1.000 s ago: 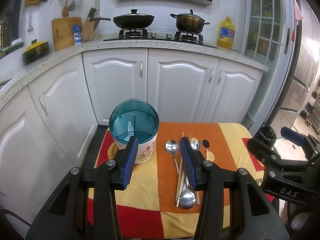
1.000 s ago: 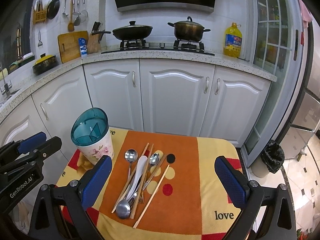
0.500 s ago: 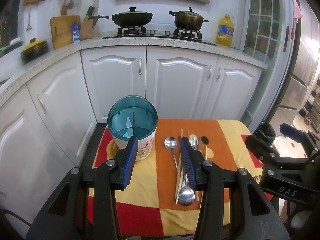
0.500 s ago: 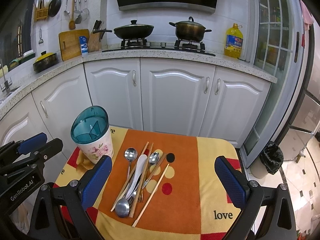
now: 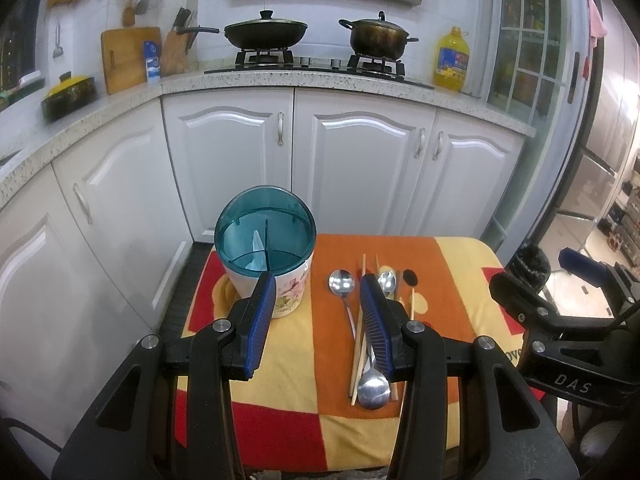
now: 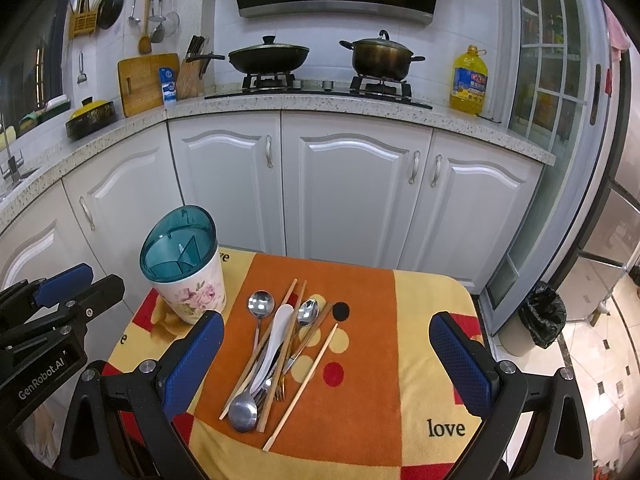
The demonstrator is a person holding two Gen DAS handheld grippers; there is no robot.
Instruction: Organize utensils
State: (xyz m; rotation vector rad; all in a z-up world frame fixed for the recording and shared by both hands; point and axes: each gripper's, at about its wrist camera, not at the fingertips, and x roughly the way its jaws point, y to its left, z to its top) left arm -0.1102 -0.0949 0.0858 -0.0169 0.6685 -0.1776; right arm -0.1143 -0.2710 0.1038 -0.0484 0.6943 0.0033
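Observation:
A floral utensil holder (image 5: 280, 288) (image 6: 192, 288) with a teal divided top stands at the cloth's back left. A pile of metal spoons (image 6: 260, 304), a white spoon (image 6: 276, 340), a fork and wooden chopsticks (image 6: 306, 372) lies on the orange stripe; it also shows in the left wrist view (image 5: 362, 344). My left gripper (image 5: 318, 284) is open and empty, held above the front of the table between holder and pile. My right gripper (image 6: 326, 332) is wide open and empty above the pile.
The small table carries an orange, yellow and red cloth (image 6: 420, 320). White kitchen cabinets (image 6: 344, 192) and a counter with pots stand behind. A black bin bag (image 6: 542, 314) sits on the floor at right.
Both grippers have drawn back and up slightly, so the table looks a little farther. Nothing on the cloth has moved.

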